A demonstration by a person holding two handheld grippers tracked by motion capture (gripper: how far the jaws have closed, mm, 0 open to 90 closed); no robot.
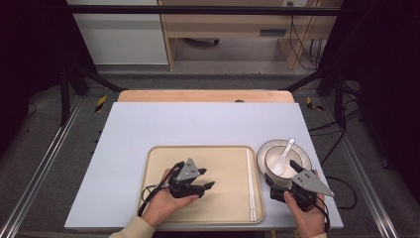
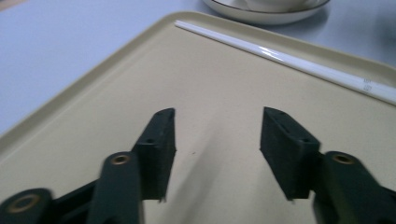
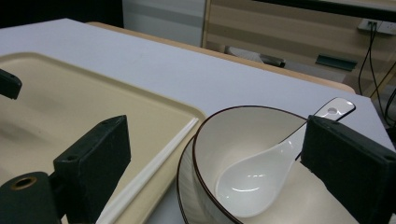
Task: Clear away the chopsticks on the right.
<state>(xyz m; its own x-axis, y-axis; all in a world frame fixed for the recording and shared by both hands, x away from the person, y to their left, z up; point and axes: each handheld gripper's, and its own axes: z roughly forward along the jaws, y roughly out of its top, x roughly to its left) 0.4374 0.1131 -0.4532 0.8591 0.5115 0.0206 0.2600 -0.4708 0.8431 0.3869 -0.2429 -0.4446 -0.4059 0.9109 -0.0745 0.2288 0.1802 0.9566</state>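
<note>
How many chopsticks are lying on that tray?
2, I think: the white chopsticks lie side by side along the right edge of the tray, next to the bowl. They sit too close together to separate surely.

Left gripper (image 1: pixel 210 185) and right gripper (image 1: pixel 282 174), both with jaws parted, empty.

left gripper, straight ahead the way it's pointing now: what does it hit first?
Probably the white chopsticks lying along the tray's far side. The left gripper is open over bare tray, nothing between its jaws. Its height is unclear, so it might pass over them toward the plate.
</note>
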